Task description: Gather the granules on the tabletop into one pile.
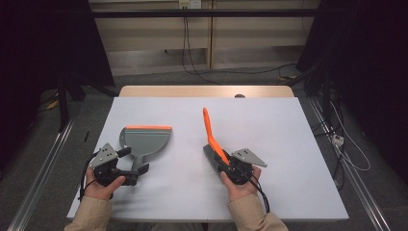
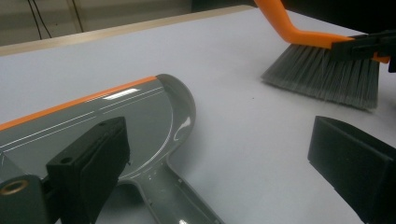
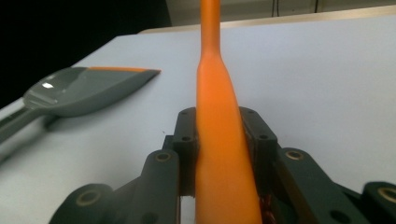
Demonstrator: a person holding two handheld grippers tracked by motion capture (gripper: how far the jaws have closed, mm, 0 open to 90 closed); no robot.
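A grey dustpan (image 1: 146,139) with an orange lip lies flat on the white table (image 1: 293,159), left of centre, its handle pointing toward me. My left gripper (image 1: 133,163) stands open around that handle, jaws wide apart and not pressing; in the left gripper view the dustpan (image 2: 116,121) handle runs between them, with my left gripper (image 2: 219,163) straddling it. An orange-handled brush (image 1: 210,134) with grey bristles is held right of centre, handle pointing away. My right gripper (image 1: 222,162) is shut on its orange back; in the right gripper view the brush (image 3: 219,154) is clamped between the pads of my right gripper (image 3: 219,126).
A wooden strip (image 1: 207,91) borders the table's far edge, with a small dark object (image 1: 239,96) on it. Metal rails (image 1: 41,173) run along both sides on the floor, and cables (image 1: 346,154) trail at the right. Dark curtains hang on both sides.
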